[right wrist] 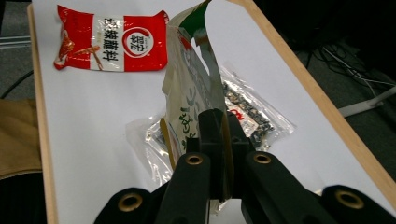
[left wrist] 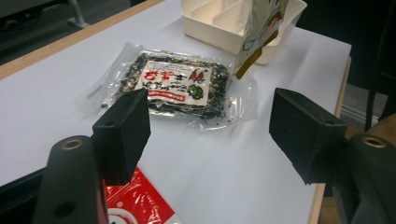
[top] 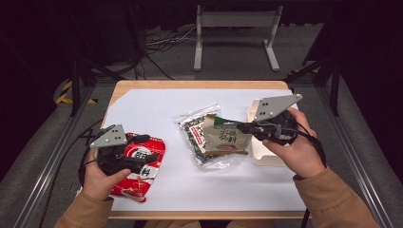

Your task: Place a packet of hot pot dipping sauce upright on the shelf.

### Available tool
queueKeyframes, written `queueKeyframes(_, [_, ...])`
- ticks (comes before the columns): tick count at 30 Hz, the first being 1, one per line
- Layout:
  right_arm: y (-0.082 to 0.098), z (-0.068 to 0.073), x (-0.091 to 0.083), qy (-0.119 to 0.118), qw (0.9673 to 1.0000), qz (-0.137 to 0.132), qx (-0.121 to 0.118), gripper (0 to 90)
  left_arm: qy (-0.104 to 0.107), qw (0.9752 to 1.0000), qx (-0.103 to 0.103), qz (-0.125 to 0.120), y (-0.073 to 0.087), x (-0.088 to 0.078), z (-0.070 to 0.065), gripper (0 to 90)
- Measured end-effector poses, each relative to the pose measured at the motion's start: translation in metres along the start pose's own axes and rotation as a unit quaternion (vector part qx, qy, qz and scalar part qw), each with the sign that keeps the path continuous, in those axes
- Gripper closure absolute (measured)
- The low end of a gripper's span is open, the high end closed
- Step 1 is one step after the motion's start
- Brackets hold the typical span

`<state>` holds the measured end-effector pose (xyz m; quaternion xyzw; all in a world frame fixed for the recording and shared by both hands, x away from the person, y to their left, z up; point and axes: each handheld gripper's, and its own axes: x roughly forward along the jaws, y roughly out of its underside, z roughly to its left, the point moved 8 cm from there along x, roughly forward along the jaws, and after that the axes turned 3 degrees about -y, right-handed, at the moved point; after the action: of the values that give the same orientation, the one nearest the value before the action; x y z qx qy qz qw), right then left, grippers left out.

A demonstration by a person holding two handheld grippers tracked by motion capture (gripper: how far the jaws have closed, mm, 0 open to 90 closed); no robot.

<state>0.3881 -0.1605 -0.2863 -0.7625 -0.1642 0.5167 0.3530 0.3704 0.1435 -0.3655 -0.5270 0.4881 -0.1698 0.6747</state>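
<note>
The red bag (top: 139, 167) has a white band with red Chinese writing and a round mark on it, seen best in the right gripper view. I cannot read the words. It lies flat at the near left of the white table (top: 157, 107). The left hand (top: 102, 178) and left gripper (top: 140, 153) cover part of it in the high view. In the left gripper view only a corner of the red bag shows at the bottom edge.

The clear bag (left wrist: 180, 84) is full of dark bits and has a white label with red writing and a green mark. The writing is too small to read. It lies flat in the middle of the table.

The tan bag (top: 227, 138) has a green top and dark writing, too blurry to read. The right gripper (right wrist: 224, 140) is squeezed tight on its edge and holds it over the clear bag. Its top is cut off in the left gripper view.

The white tray (left wrist: 219, 21) with sections sits at the far right. The right hand (top: 294, 149) hides much of it in the high view.

The left gripper's jaws are wide apart with nothing between them.
</note>
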Motion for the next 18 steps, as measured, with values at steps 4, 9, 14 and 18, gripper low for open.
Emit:
queueKeyframes(4, [0.0, -0.009, -0.004, 0.011, 0.9999, 0.001, 0.0, 89.9, -0.009, 0.9999, -0.013, -0.003, 0.004, -0.001, 0.007, 29.6])
queueKeyframes(9, [0.001, -0.024, -0.009, 0.026, 0.9997, 0.0, 0.002, 89.8, -0.021, 0.9996, -0.019, -0.006, 0.007, -0.002, 0.016, 28.3])
queueKeyframes(14, [0.004, -0.04, -0.014, 0.04, 0.9992, -0.003, 0.005, 89.9, -0.03, 0.9993, -0.022, -0.006, 0.01, -0.002, 0.021, 28.3])
queueKeyframes(18, [0.007, -0.052, -0.016, 0.054, 0.9985, -0.004, -0.001, 89.9, -0.032, 0.9992, -0.023, -0.005, 0.011, -0.001, 0.022, 28.2])
